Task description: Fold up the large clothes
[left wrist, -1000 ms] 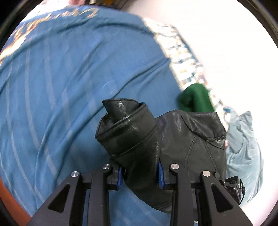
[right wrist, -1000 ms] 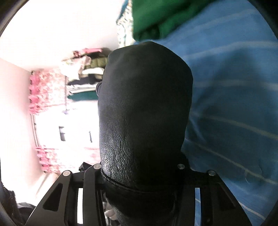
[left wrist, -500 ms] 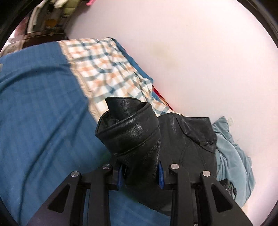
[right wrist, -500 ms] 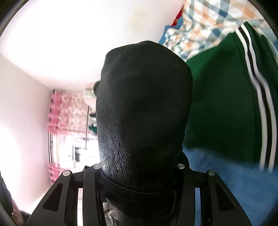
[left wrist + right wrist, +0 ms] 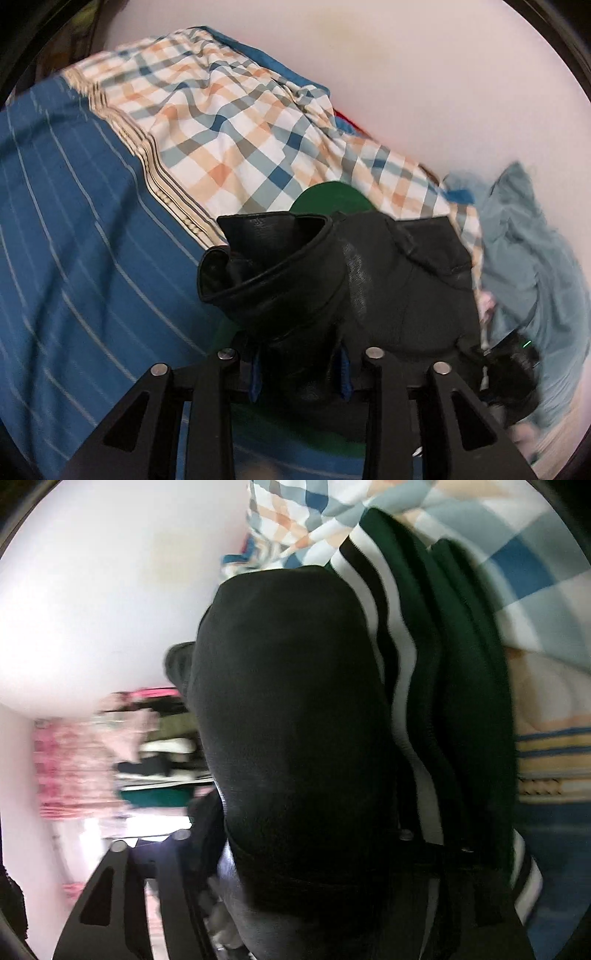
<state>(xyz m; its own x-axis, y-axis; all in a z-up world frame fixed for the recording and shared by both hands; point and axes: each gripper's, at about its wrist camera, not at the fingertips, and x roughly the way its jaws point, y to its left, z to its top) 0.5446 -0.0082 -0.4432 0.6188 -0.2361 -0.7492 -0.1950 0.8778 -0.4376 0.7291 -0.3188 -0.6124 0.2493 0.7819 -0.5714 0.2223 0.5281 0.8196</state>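
A folded black leather jacket [image 5: 332, 280] hangs between both grippers. My left gripper [image 5: 300, 373] is shut on one end of it, with a cuffed edge bunched up in front of the jaws. My right gripper [image 5: 291, 853] is shut on the other end of the jacket [image 5: 291, 716], which fills the middle of the right wrist view and hides the fingers. The jacket is held just above a folded green garment with white stripes [image 5: 443, 686], whose green edge shows behind and under the jacket in the left wrist view [image 5: 328, 195].
A blue striped bed sheet [image 5: 74, 229] lies at the left. A checked pillow [image 5: 229, 129] lies against the white wall [image 5: 424, 74]. A crumpled light blue garment [image 5: 532, 251] lies at the right. A blurred shelf of clothes [image 5: 155, 753] stands across the room.
Both grippers have carried the jacket across the blue sheet toward the pillow and wall. The green striped garment now sits directly under and beside the jacket. Both views are motion-blurred.
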